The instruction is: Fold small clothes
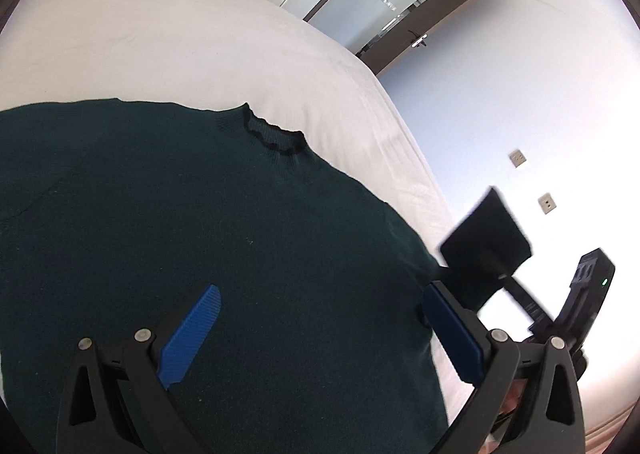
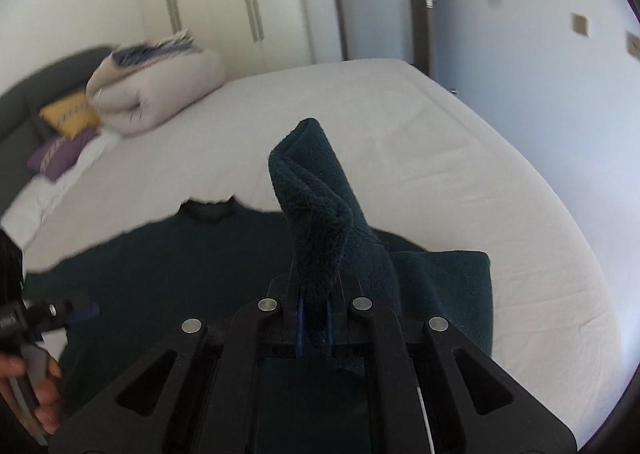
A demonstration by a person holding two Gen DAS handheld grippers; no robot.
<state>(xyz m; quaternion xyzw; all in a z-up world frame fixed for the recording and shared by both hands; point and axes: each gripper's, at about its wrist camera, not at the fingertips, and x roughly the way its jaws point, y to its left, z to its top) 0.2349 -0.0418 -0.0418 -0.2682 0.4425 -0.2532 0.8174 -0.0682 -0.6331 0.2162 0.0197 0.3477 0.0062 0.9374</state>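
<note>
two tools | left tool (image 1: 320,318) spread over sweater (image 1: 180,214) | right tool (image 2: 314,328) pinching sleeve (image 2: 316,190), pads mostly hidden

Dark green sweater (image 1: 200,214), white bedsheet (image 1: 180,46), blue fingers (image 1: 192,334), yellow cushion (image 2: 72,118)

The left tongs (image 1: 320,318) stand wide apart, blue ribbed fingers (image 1: 190,338) splayed to either side and tilted downward, nothing pressed between them. The right tongs (image 2: 314,328) are closed tight, the blue pads (image 2: 300,328) almost meeting and pinching a fold of dark green sleeve (image 2: 320,214) that stands up beyond their tips. A hand (image 2: 40,394) wraps the left tool's handle, seen left of the right tongs.
</note>
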